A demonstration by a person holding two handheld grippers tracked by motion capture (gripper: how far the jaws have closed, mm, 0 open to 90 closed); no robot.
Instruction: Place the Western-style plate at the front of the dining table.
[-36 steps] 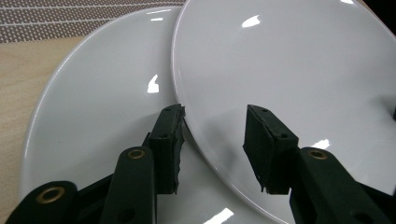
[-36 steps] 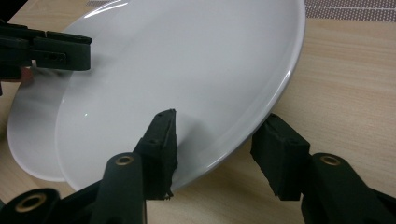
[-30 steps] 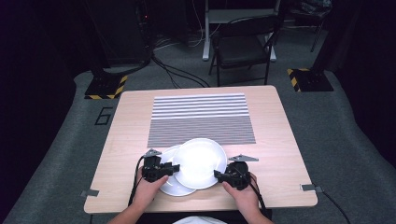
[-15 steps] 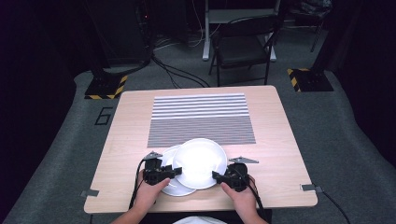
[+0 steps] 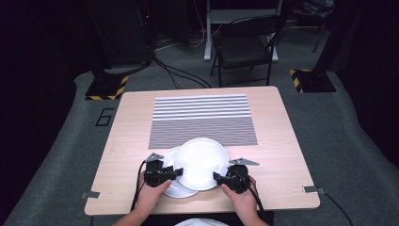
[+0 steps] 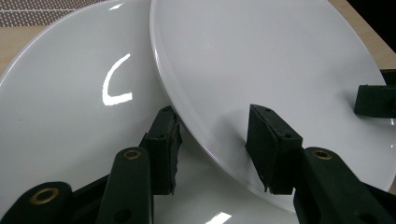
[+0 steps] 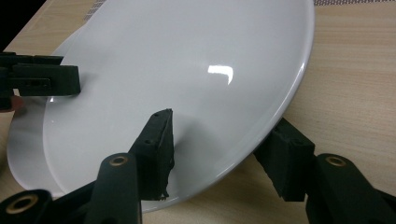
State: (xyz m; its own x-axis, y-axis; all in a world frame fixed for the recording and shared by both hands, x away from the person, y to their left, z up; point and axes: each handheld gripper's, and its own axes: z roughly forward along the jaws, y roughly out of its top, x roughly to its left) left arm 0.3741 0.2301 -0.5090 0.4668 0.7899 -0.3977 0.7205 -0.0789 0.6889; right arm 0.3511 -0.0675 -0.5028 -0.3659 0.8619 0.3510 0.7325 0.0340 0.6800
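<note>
We look down on a wooden counter (image 5: 122,155) with two white plates near its front edge and a striped mat (image 5: 203,120) beyond them.

At the left, a hand (image 5: 151,195) holds the left gripper (image 5: 175,173), which points toward the plates. In the left gripper view its jaws straddle the rim of the top plate (image 6: 261,70), one jaw under the rim and one over it; we cannot tell whether they are pressing. The lower plate (image 6: 70,116) lies beneath and to the left of this gripper's jaws, partly covered by the top plate.

The top plate (image 5: 201,162) sits between the two grippers, overlapping the lower plate (image 5: 173,188).

At the right, the other hand (image 5: 242,200) holds the right gripper (image 5: 217,178). In the right gripper view its jaws also straddle the top plate's (image 7: 187,74) rim, one above and one below, with gaps showing, so it looks unclamped.
</note>
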